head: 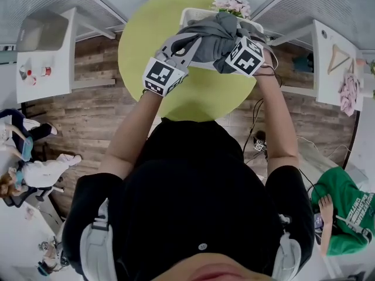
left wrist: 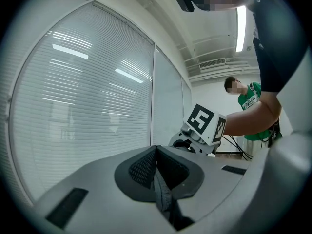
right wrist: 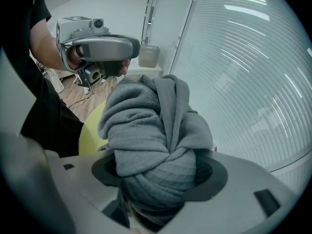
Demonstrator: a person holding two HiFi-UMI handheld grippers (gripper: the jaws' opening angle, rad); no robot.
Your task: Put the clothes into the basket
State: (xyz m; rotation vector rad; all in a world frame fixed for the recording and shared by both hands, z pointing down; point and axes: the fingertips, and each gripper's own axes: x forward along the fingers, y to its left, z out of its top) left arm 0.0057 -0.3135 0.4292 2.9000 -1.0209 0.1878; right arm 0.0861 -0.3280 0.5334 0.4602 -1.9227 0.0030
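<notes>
- The room has a wood-plank floor (head: pixel 88 116) and walls of white slatted blinds (left wrist: pixel 97 96). White tables stand at the left (head: pixel 47 51) and the right (head: pixel 331 51) of the head view.
- A round yellow-green rug (head: pixel 146 45) lies on the floor in front of the person.
- A white basket (head: pixel 188 13) stands at the far edge of the rug, with a bunch of pale pink flowers (head: pixel 232 3) just behind it.
- The grey garment (head: pixel 214 37) hangs bunched between the two grippers. In the head view it overlaps the basket's near side. Whether it touches the basket cannot be told from these views.
- The right gripper (right wrist: pixel 158 177) points steeply down at the right of the bundle. Its jaws stand wide apart, clamped around a thick, twisted knot of the grey garment. The knot fills the whole gap between the dark pads (right wrist: pixel 214 172), and more cloth rises in folds above it.
- The left gripper (left wrist: pixel 157 155) is nearly level at the left of the bundle. Its jaws are almost together and pinch only a thin fold of the garment. That fold shows as a narrow grey strip running down between the textured pads (left wrist: pixel 141 167).
- Each gripper's marker cube shows in the other's view, near its partner.
</notes>
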